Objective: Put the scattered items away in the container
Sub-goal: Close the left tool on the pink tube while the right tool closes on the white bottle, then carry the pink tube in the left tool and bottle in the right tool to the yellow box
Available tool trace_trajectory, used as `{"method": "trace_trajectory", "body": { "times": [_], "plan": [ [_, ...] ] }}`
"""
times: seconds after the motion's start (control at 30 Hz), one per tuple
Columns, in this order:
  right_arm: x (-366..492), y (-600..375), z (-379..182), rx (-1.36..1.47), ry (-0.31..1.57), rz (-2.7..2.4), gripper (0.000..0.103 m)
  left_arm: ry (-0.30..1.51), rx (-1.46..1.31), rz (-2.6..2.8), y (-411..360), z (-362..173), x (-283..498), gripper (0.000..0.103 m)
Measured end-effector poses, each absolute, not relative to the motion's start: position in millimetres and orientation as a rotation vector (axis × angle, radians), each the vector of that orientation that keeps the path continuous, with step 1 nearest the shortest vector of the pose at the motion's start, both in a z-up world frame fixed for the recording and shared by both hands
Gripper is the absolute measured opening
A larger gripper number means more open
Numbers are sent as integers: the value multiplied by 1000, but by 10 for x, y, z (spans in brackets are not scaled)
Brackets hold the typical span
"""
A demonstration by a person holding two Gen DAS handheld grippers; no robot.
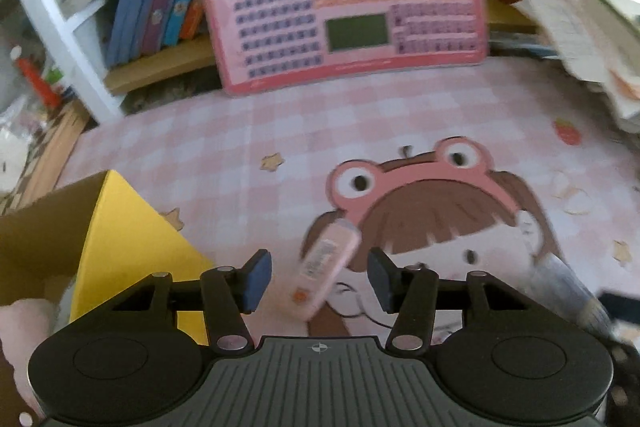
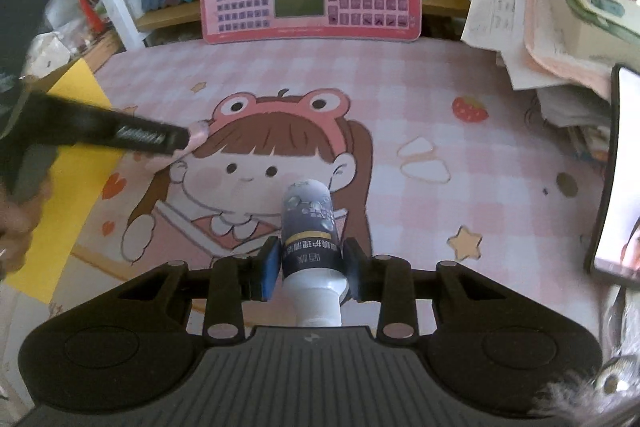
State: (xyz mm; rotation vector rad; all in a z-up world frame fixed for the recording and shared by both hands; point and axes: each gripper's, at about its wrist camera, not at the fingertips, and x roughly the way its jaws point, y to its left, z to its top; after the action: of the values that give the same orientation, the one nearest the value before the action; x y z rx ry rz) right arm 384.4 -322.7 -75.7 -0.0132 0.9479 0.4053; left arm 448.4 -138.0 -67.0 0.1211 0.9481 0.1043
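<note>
The right hand-held gripper (image 2: 309, 273) is clamped on a small grey bottle (image 2: 307, 227) above the pink surface (image 2: 400, 99). The left hand-held gripper (image 1: 318, 277) has its pads apart around a tilted pink tube (image 1: 324, 267), near the yellow box (image 1: 128, 235) at the left

pink mat (image 2: 400, 87) open mid-desk; paper pile (image 2: 540, 39) crowds right edge

Glossy plastic bottle (image 2: 310, 227), smooth printed mat (image 2: 400, 99) — matt yellow cardboard box (image 1: 132, 247)
</note>
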Motion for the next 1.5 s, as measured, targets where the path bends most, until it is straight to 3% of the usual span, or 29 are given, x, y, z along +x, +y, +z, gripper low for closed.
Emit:
{"method": "trace_trajectory", "body": {
  "times": [0.2,0.27,0.33,0.5,0.97,1.5],
  "plan": [
    [3814,-3236,-818,29,982,394,31,1006,59,110,-1276,-848,4615,51],
    [3805,-3229,-803,29,975,390,31,993,34,102,-1267,-865,4615,46],
    [3808,-3230,-797,23,972,383,31,977,27,84,-1293,-869,4608,34],
    [3839,-3199,-786,3,969,370,31,949,52,38,-1348,-895,4588,23],
    [3884,-3131,-814,-26,959,387,30,931,6,-70,-1463,-663,4131,23],
    [2866,-3107,-428,25,910,324,30,851,-101,-311,-1401,-89,2895,23]
  ]
}}
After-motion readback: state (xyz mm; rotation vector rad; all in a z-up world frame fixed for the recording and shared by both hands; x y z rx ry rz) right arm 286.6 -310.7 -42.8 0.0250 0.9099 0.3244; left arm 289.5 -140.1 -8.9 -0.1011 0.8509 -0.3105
